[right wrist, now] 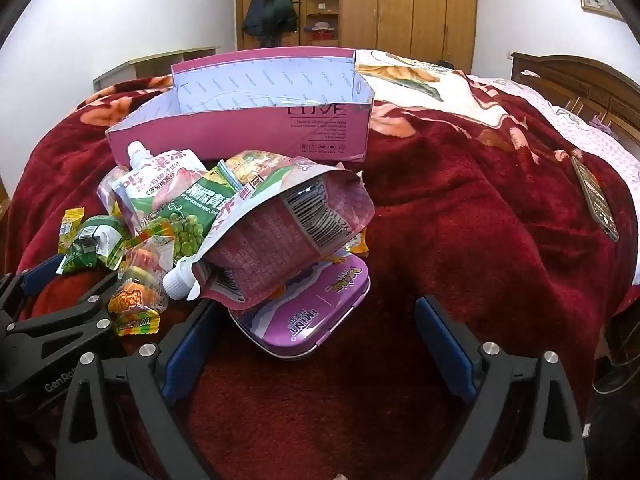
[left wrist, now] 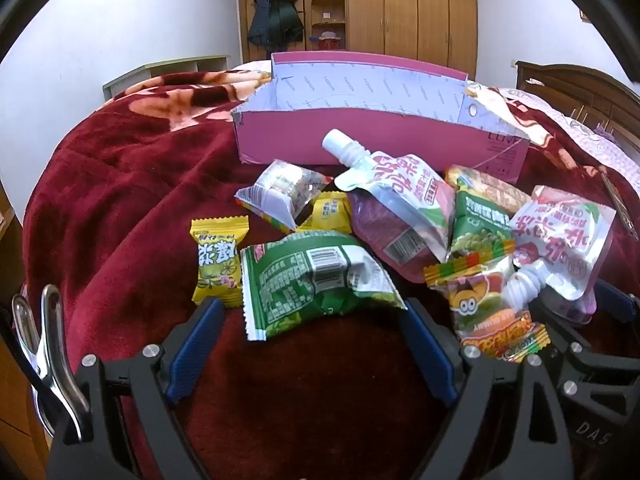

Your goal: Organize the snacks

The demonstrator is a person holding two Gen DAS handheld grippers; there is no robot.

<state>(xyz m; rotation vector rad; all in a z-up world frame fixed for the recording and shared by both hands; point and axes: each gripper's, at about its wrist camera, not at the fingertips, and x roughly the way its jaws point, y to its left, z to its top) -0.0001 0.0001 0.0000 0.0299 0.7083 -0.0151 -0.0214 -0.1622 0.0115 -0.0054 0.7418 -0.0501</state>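
A pile of snacks lies on a dark red blanket in front of an empty pink box. In the left wrist view, my left gripper stands open just short of a green packet. A yellow candy lies to its left, and a pink spouted pouch behind. In the right wrist view, my right gripper is open, with a purple mint tin partly between its fingers, untouched. A second spouted pouch rests on the tin. The left gripper shows at the left edge.
A green pea bag and a gummy packet lie mid-pile. A dark flat object lies on the blanket at the right. A wardrobe and a wooden headboard stand behind the bed.
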